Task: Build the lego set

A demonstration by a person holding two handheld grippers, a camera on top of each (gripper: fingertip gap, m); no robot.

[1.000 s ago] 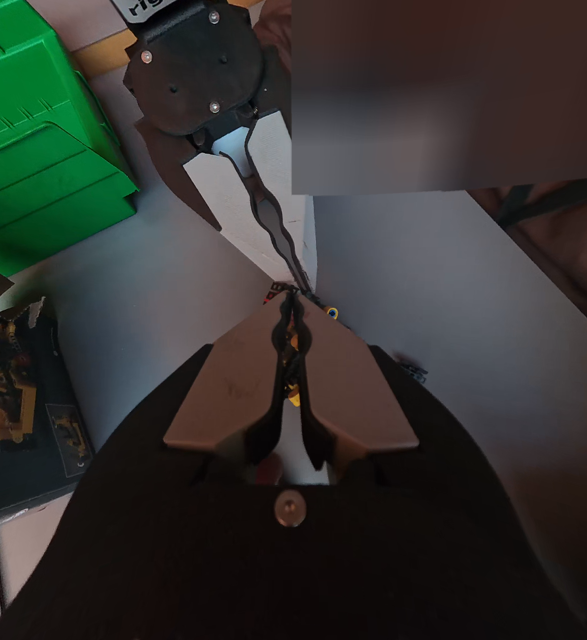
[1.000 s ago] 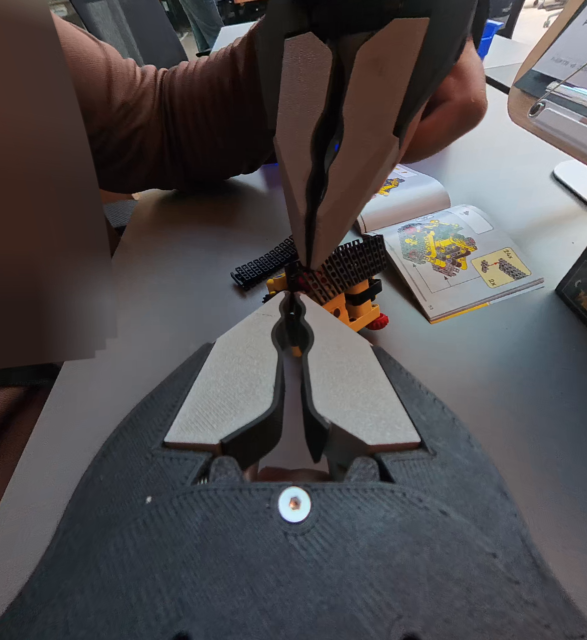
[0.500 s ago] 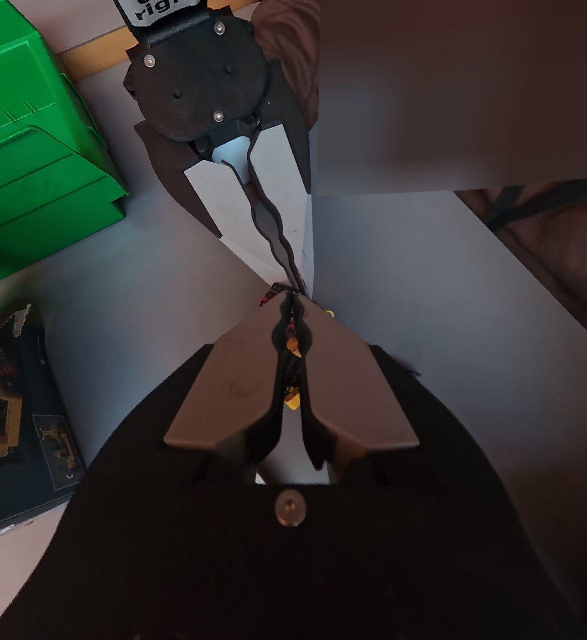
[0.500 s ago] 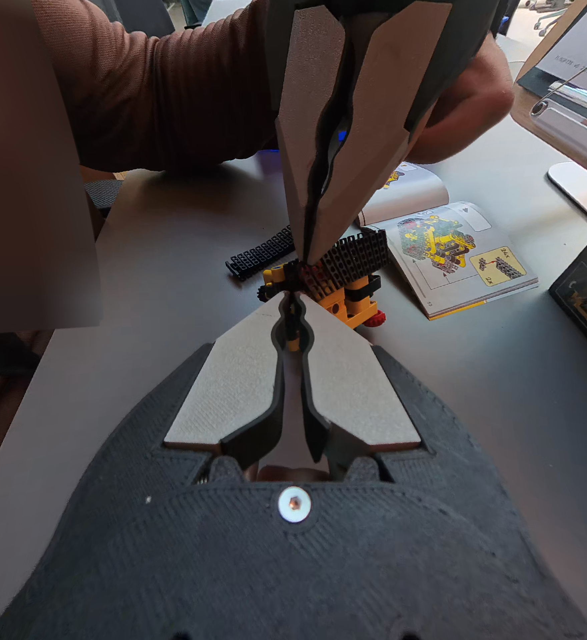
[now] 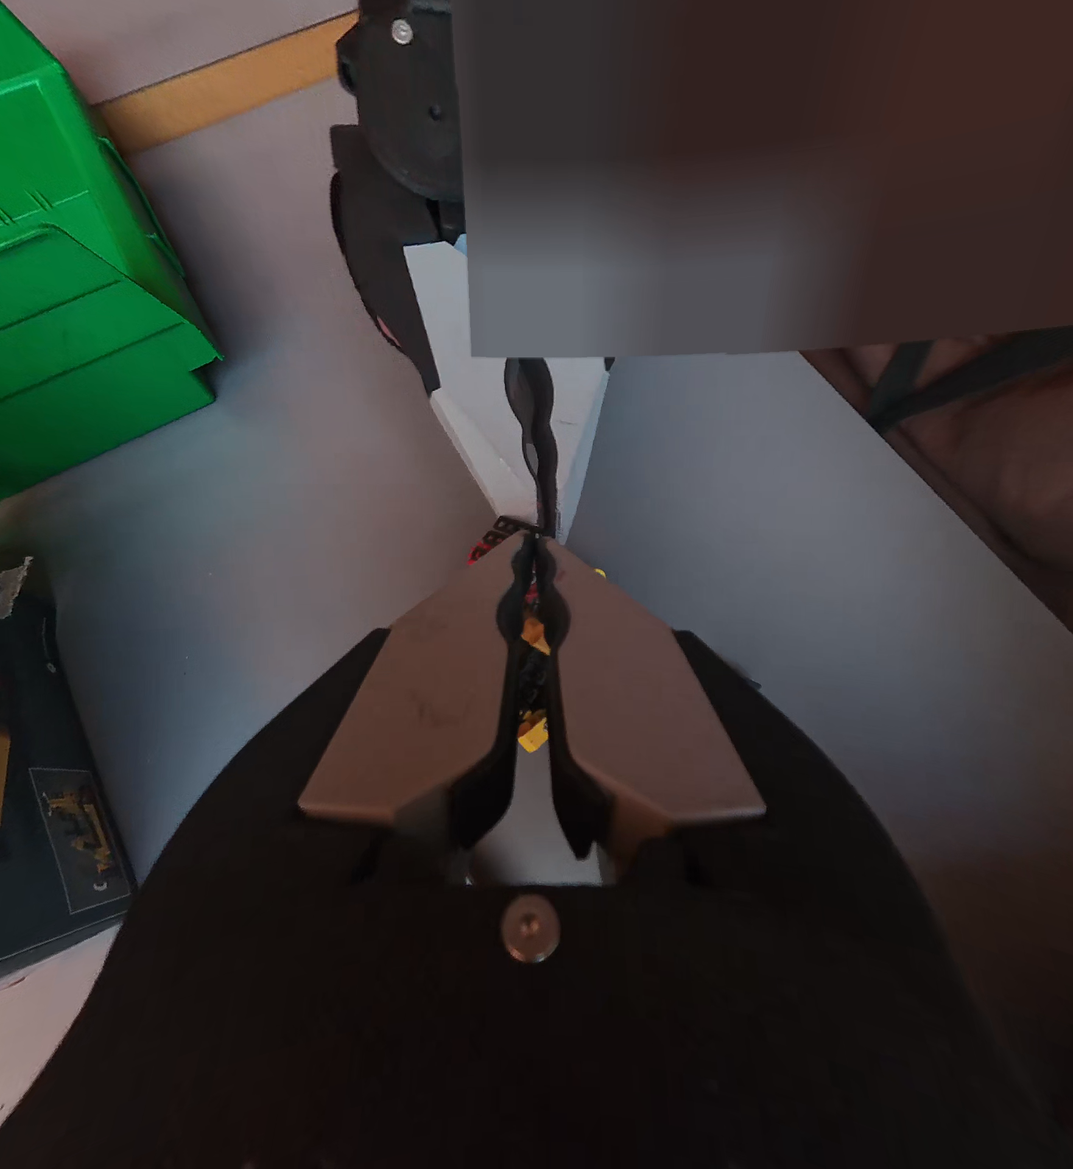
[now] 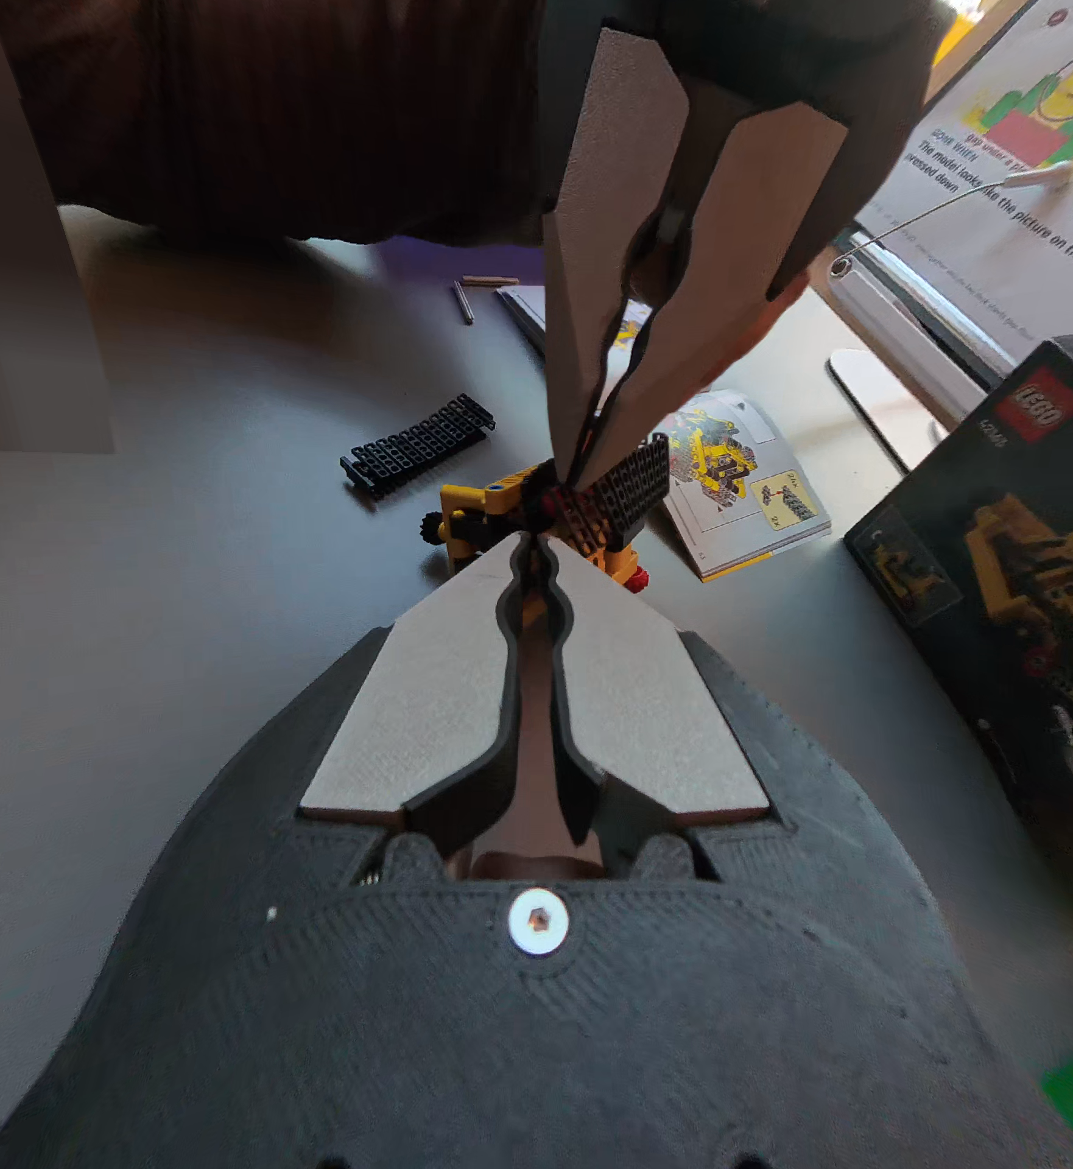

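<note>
The yellow and black lego model (image 6: 489, 506) is at the table's middle, with a black track strip (image 6: 632, 481) on its right side. I cannot tell whether it rests on the table or hangs just above it. My right gripper (image 6: 534, 543) is shut on the model's near edge. My left gripper (image 6: 569, 477) comes down from above and is shut on its top, by a red part. In the left wrist view my left gripper (image 5: 535, 550) meets the right gripper (image 5: 545, 525) tip to tip, and yellow bits of the model (image 5: 534, 632) show between my fingers.
A loose black track strip (image 6: 417, 446) lies left of the model. An open instruction booklet (image 6: 736, 487) and the dark lego box (image 6: 1027, 569) lie to the right. Two thin rods (image 6: 465, 303) lie farther back. Green bins (image 5: 47, 265) stand at the left. Both grippers' tips are close together, under 4 cm apart.
Both grippers stay shut on the model. The right wrist view has risen and swung, so the box and the stand sheet show more. In the left view the right gripper has shifted right.
</note>
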